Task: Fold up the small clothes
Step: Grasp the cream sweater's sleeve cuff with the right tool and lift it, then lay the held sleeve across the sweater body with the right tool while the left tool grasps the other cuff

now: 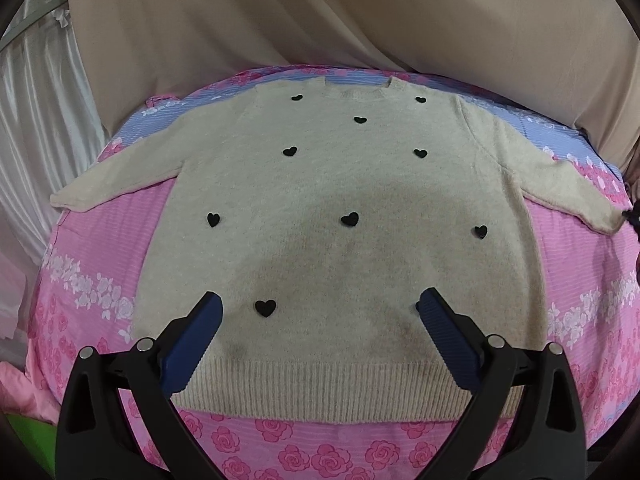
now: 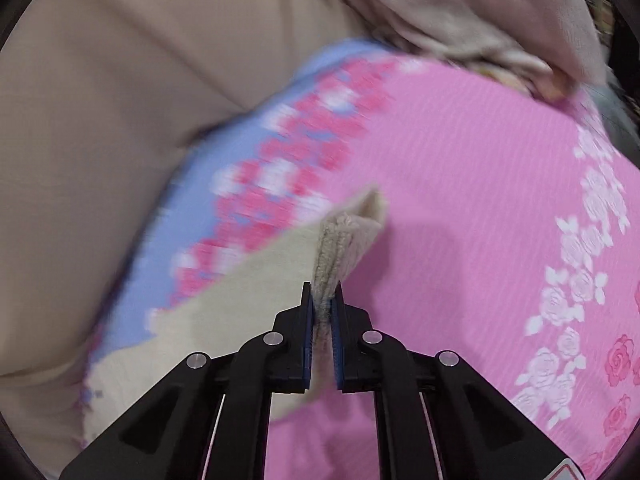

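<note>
A small cream sweater (image 1: pixel 320 200) with black heart patches lies flat, face up, on a pink rose-print sheet (image 1: pixel 100 248), sleeves spread to both sides. My left gripper (image 1: pixel 320 304) hovers open above the lower part of the sweater, near its ribbed hem (image 1: pixel 320 392), with nothing between its blue pads. In the right wrist view my right gripper (image 2: pixel 323 292) is shut on the ribbed cuff (image 2: pixel 336 248) of a sleeve (image 2: pixel 224 312), which bunches up between the pads. The rest of that sleeve trails to the lower left.
Beige cloth (image 1: pixel 320 12) rises behind the bed like a backrest or cushion. White curtain folds (image 1: pixel 36 112) hang at the left. The sheet has a blue band (image 2: pixel 192 200) with pink flowers along its far edge. Pink fabric (image 1: pixel 20 392) lies at the lower left.
</note>
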Available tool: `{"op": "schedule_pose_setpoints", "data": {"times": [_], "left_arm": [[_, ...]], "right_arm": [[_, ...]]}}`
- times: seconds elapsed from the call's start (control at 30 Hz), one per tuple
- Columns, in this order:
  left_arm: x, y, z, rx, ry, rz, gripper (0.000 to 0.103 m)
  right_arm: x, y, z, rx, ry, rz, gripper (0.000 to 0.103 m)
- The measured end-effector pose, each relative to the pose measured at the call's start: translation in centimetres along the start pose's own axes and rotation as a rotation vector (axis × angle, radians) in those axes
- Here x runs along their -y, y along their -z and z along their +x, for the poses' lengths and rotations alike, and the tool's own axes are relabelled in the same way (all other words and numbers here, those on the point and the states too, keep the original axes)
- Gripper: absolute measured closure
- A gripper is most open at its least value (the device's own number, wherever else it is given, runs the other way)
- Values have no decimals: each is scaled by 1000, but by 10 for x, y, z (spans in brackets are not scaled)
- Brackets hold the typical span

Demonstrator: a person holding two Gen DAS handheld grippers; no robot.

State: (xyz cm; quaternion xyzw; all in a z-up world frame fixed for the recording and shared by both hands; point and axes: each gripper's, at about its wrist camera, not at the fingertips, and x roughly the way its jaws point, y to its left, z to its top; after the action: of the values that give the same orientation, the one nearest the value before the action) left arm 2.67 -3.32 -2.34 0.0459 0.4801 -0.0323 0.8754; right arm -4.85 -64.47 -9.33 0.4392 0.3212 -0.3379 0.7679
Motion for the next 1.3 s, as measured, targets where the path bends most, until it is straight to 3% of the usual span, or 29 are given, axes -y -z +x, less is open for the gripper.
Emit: {"op": "schedule_pose_setpoints", "data": {"times": [0.2,0.43,0.57,0.77,0.9,0.97,1.0,1.07,1.13,1.3], "left_arm": [[-6,-5,5,10,57,-35,6],[-33,-8,2,46,114,-129,6],[-54,-5,2,63,106,-175,6],[-92,0,9,66,77,-248,6],[-119,-8,23,64,106,-326,6],[-131,-20,36,57,139,-362,5],[-135,-27,44,52,160,-379,5],[-144,-44,61,51,205,-424,5],[-147,-69,88,38,264,-466,5],[-135,-119,173,-83,351,-522,6]], "right_arm": [[-136,15,-67,36,-316,-201,95],[-321,115,-100,-115,-616,-501,95],[-407,193,-81,-231,-674,-647,95],[-484,315,-1,-424,-597,-777,93],[-497,382,39,-544,-471,-902,84],[-493,392,34,-566,-480,-918,83],[-483,388,25,-547,-507,-919,79],[-457,369,4,-444,-509,-910,48],[-412,345,-16,-358,-469,-867,43],[-313,297,-19,-281,-204,-851,43]]}}
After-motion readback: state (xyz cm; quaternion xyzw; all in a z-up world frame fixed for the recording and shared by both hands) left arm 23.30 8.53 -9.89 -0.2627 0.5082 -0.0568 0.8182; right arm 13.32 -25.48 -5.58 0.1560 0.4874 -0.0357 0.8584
